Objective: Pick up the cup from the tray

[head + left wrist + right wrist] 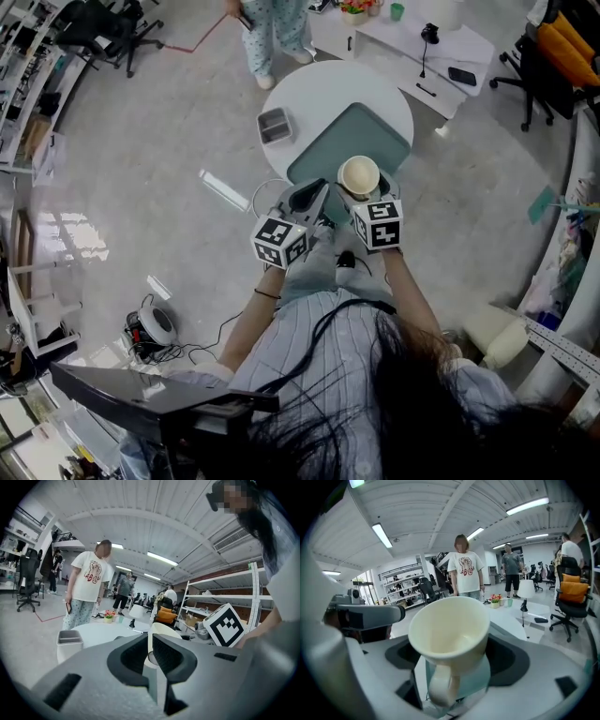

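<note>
Head view: a cream cup (359, 175) sits upright between the right gripper's (361, 192) jaws at the near end of a teal tray (352, 136) on a round white table (309, 84), with a grey box (274, 125) left of the tray. Left gripper view: the left gripper (151, 653) holds nothing, jaws nearly together, with the cup (161, 630) beyond the slit. Right gripper view: the right gripper (452, 667) is clamped on the cup (450, 630), handle toward the camera

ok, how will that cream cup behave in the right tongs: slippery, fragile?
Probably rigid and breakable: the cup looks like glazed ceramic. Its smooth tapered wall could slide in the right tongs. Empty, so likely light.
</note>
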Available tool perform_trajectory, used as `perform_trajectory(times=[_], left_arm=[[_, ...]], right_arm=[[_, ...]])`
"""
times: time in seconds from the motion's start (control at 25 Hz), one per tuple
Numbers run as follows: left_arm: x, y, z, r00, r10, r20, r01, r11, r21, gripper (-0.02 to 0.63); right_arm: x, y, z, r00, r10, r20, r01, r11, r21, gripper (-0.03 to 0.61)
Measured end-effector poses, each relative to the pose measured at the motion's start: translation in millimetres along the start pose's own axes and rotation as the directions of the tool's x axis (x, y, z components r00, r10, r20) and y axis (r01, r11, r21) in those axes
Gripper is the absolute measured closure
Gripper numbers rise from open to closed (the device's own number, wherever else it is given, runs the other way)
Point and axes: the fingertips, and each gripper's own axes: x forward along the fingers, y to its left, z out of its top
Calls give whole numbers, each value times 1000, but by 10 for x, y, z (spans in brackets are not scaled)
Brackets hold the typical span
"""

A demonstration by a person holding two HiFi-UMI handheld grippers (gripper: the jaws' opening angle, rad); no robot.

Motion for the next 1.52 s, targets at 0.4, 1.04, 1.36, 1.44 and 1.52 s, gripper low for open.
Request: perform_trajectory(times=[0.4,1.04,1.36,1.44,1.52], left_arm=[[-229,-251,9,1000,4,0,-4,1000,17,581],[-502,-257,-139,1000,7,-24,-7,1000,6,581],[-861,-229,-119,999,-42,-7,42,999,9,581],[-959,-221,-110,998,-58,-4,58,998,13,581],[-1085,-221,-111,997,-76,-1,76,997,17,581]], right_arm=[[-369,163,68,998,23,54,-25,999,31,175],[-472,351,-8,998,31,53,-34,998,58,175],[-586,719,-55,999,-10,53,5,996,92,175],[-621,803,-59,998,-26,56,20,994,104,175],[-661,916,-83,998,-42,56,36,993,109,175]])
